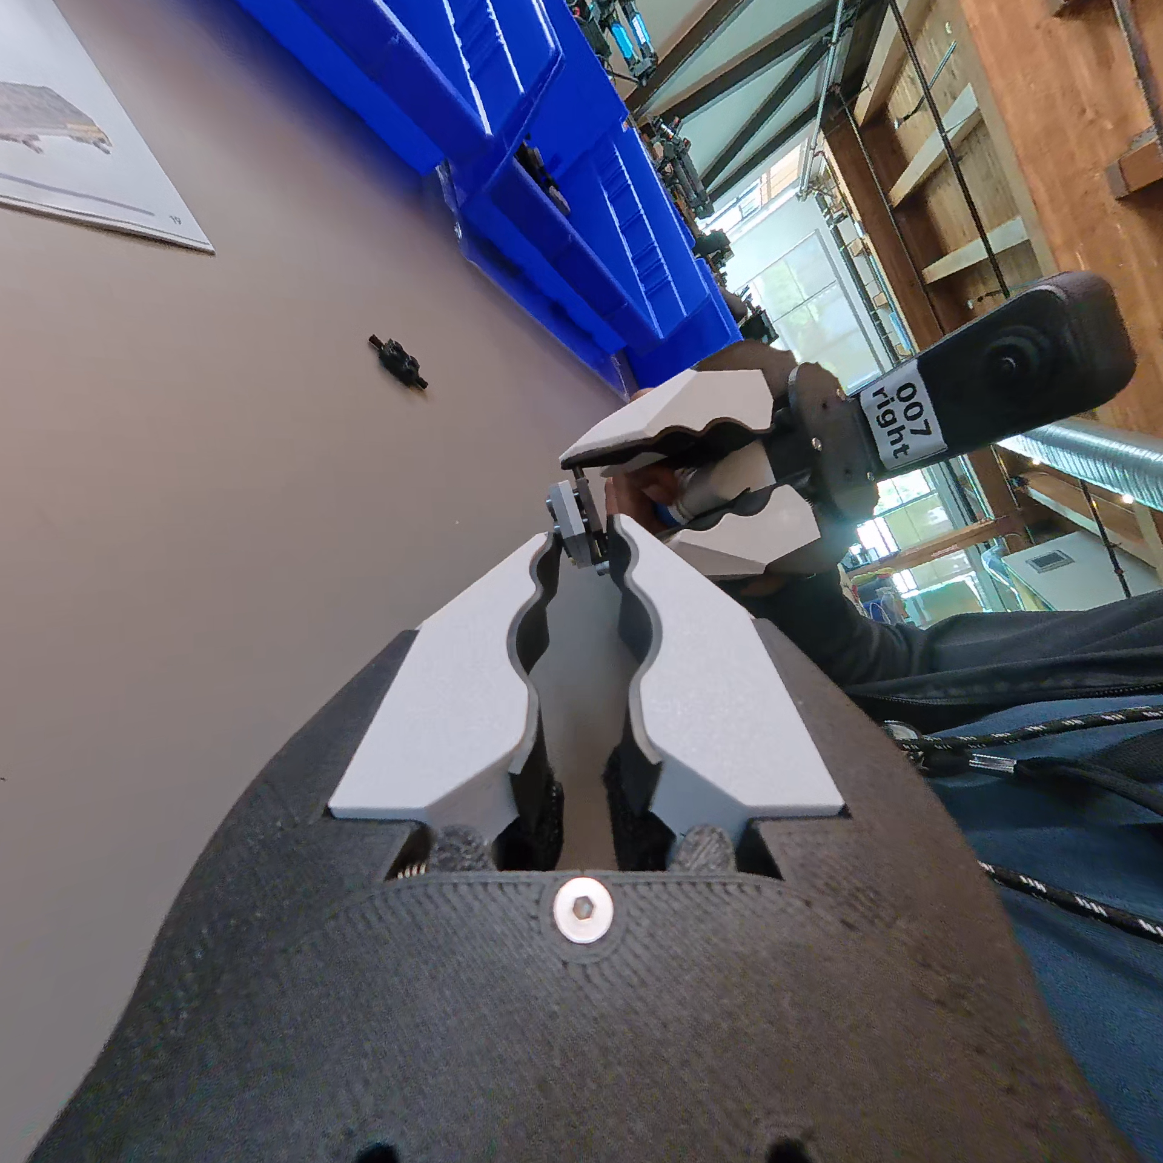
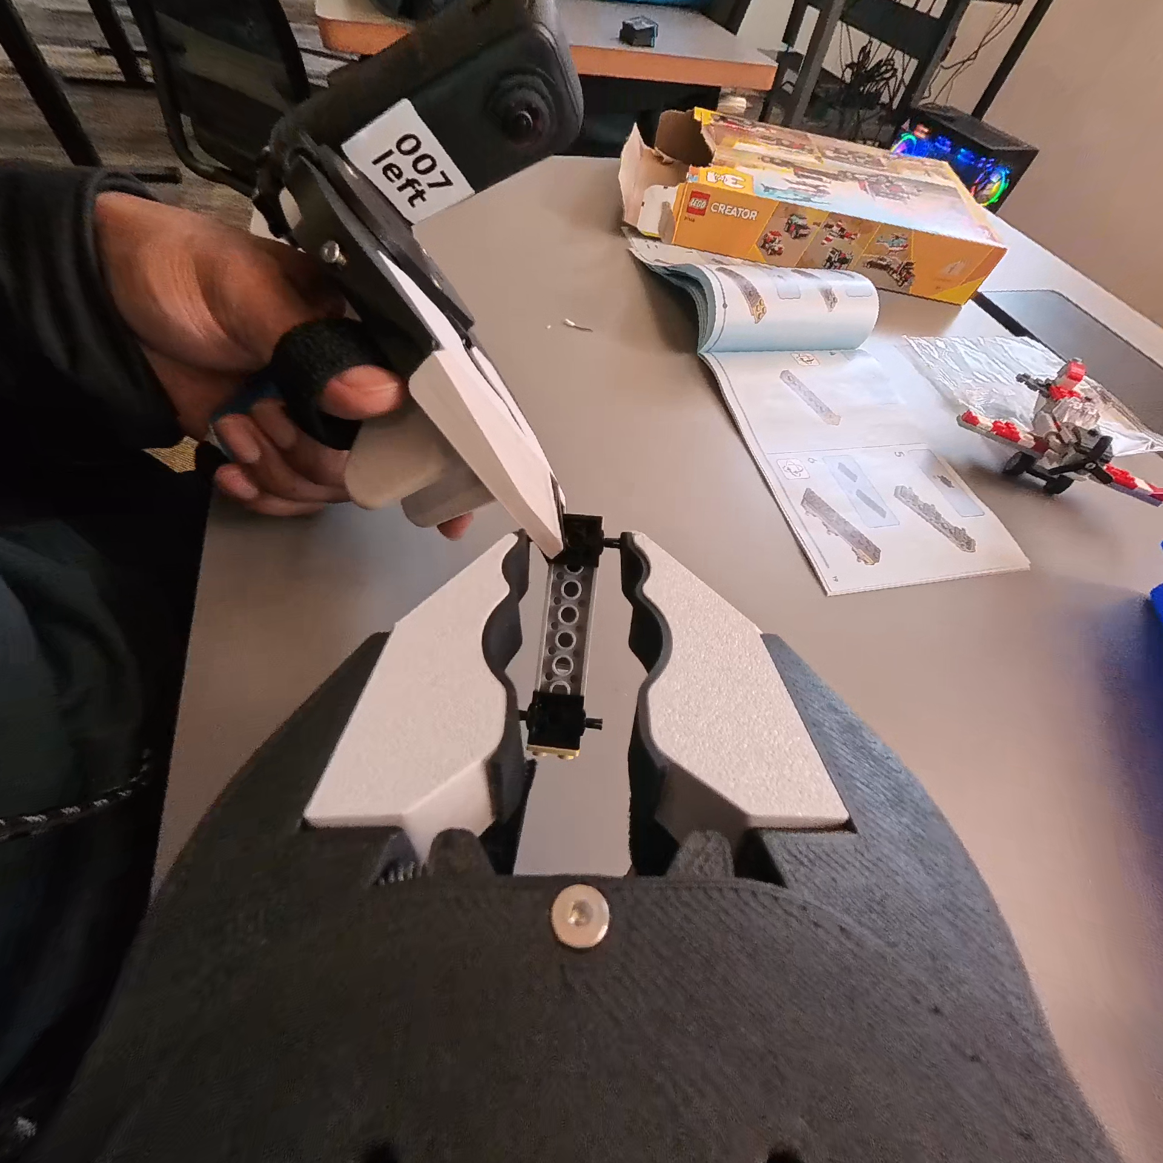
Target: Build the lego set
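Observation:
A long grey holed plate (image 2: 566,623) carries a black axle piece (image 2: 582,532) at its far end and another (image 2: 557,724) at its near end. My left gripper (image 1: 582,532) is shut on the plate's far end, which shows end-on in the left wrist view (image 1: 571,525). My right gripper (image 2: 576,541) spans the far axle piece, and its fingertips press on the piece's pins. The plate runs back between the right fingers. The left gripper's fingers (image 2: 478,415) come in from the upper left. The right gripper's fingers (image 1: 661,409) come in from the right.
A loose black axle piece (image 1: 398,363) lies on the grey table. Blue bins (image 1: 535,157) stand at the table's far side. An open instruction booklet (image 2: 849,440), a yellow box (image 2: 818,207), a plastic bag (image 2: 982,371) and a small red-and-white plane model (image 2: 1070,434) lie at the right. Both grippers' tips are close together, under 4 cm apart. The small red-and-white plane model (image 2: 1070,434) is about 30 cm from both grippers' fingertips.

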Demonstrator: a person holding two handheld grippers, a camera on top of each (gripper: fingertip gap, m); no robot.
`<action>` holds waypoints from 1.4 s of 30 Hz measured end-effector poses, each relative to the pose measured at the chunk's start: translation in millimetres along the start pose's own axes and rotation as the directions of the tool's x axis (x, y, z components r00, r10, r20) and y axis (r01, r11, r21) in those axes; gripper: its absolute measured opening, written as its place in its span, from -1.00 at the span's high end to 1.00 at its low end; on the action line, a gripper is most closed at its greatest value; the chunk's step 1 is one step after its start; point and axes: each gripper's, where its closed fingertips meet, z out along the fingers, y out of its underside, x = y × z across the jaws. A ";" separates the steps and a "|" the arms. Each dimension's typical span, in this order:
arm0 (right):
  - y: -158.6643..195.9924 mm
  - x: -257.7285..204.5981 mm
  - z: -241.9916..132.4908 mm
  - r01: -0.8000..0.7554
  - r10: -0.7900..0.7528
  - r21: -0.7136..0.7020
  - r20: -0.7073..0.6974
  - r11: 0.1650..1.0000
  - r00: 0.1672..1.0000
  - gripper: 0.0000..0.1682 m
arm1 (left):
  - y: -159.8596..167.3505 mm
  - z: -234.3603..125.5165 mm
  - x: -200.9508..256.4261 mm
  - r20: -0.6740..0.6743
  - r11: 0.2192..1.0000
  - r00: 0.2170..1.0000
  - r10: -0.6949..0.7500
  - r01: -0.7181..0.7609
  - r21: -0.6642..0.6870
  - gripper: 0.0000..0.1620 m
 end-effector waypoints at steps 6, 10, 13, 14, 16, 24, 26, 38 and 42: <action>-0.5 0.0 -0.1 -0.019 0.019 0.013 -0.002 1.000 1.000 0.65 | -0.2 -0.3 0.2 0.002 1.000 1.000 0.012 -0.012 -0.002 0.81; -1.3 0.6 0.4 -0.052 0.052 0.026 -0.012 0.998 0.999 0.65 | -1.4 -1.0 0.2 -0.001 1.000 1.000 0.009 -0.009 0.005 0.81; -2.4 1.3 0.4 -0.081 0.082 0.040 -0.017 0.996 0.996 0.65 | -2.5 -1.4 0.5 -0.002 1.000 1.000 0.010 -0.010 0.011 0.81; -2.7 1.5 0.4 -0.092 0.093 0.046 -0.019 0.995 0.995 0.65 | -2.9 -1.5 0.7 -0.005 1.000 1.000 0.007 -0.007 0.015 0.81; -3.8 2.0 0.3 -0.113 0.115 0.060 -0.020 0.992 0.993 0.65 | -3.9 -1.7 1.4 -0.015 1.000 1.000 -0.005 0.005 0.022 0.81; -8.2 3.9 -0.6 -0.192 0.197 0.120 -0.027 0.974 0.980 0.65 | -7.3 -1.9 6.0 -0.104 0.990 0.987 -0.122 0.128 0.053 0.80; -8.9 4.7 -0.5 -0.193 0.200 0.129 -0.042 0.973 0.979 0.65 | -8.3 -2.1 6.6 -0.118 0.987 0.983 -0.141 0.149 0.059 0.80; -17.3 9.1 -2.4 -0.194 0.223 0.208 -0.124 0.959 0.967 0.65 | -16.9 -4.5 12.9 -0.238 0.953 0.937 -0.255 0.285 0.100 0.81; -21.1 10.2 -4.7 -0.187 0.224 0.235 -0.142 0.954 0.964 0.65 | -20.1 -4.8 17.1 -0.293 0.935 0.910 -0.294 0.337 0.108 0.81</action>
